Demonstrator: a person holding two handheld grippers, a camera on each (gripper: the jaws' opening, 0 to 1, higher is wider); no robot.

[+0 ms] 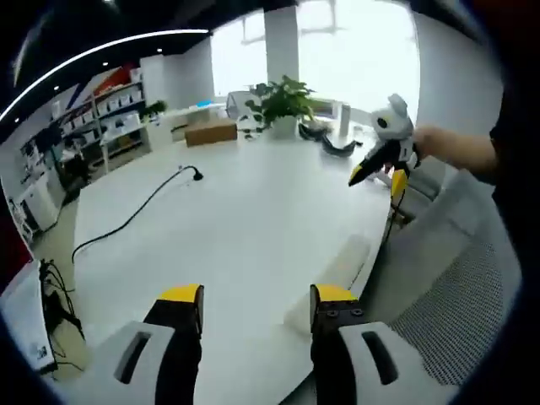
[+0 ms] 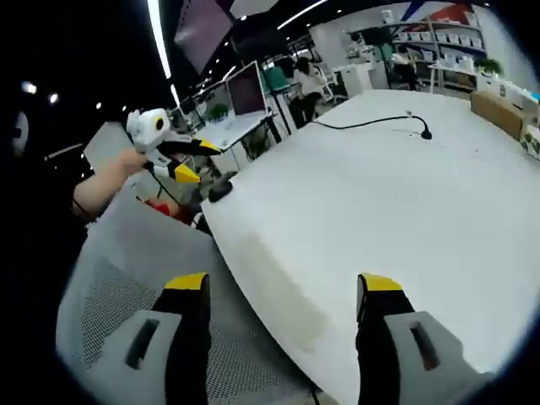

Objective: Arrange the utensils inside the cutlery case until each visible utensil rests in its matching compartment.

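Note:
My left gripper [image 1: 257, 297] is open over the near part of a white table [image 1: 245, 211], with nothing between its yellow-tipped jaws. In the right gripper view my right gripper [image 2: 283, 285] is also open and empty, straddling the table's edge [image 2: 253, 253]. Each gripper appears in the other's view, held up in a hand off the table's side: the right gripper [image 1: 378, 173] at the right of the left gripper view, and the left gripper [image 2: 192, 160] at the left of the right gripper view. Both have their jaws apart.
A black cable [image 1: 135, 211] trails across the table [image 2: 371, 123]. A grey mesh chair [image 1: 456, 287] stands against the table's near edge [image 2: 126, 278]. A potted plant [image 1: 283, 101] and a brown box [image 1: 211, 132] sit at the far end. Desks, monitors and shelves stand beyond.

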